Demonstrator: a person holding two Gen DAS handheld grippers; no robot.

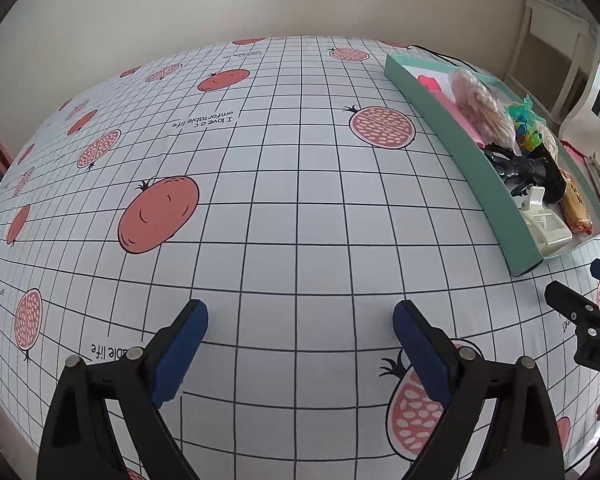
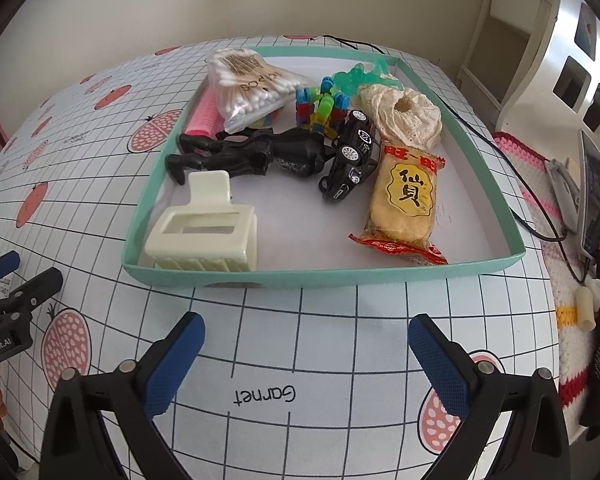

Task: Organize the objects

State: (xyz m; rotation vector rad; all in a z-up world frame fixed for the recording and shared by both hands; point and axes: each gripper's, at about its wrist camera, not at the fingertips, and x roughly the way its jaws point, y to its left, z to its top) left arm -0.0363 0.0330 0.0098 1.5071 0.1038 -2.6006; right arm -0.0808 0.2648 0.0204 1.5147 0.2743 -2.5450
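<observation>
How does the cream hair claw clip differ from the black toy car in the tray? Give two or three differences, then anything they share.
The cream hair claw clip is pale and blocky; the black toy car is dark and glossy. The clip sits against the near wall of the teal tray, while the car lies mid-tray, tipped onto its side. The clip looks larger in this view. Both lie inside the tray, and neither is held by a gripper.

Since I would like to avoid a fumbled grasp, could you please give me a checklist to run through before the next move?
1. Right hand-held gripper open and empty: ok.
2. Left hand-held gripper open and empty: ok.
3. Teal tray lies directly ahead of the right hand-held gripper: ok.
4. Cream hair claw clip near the front wall, nothing on top of it: ok.
5. Rice cracker packet lies apart from the toy car: not ok, they touch.
6. Which item should go first: cannot tell.
</observation>
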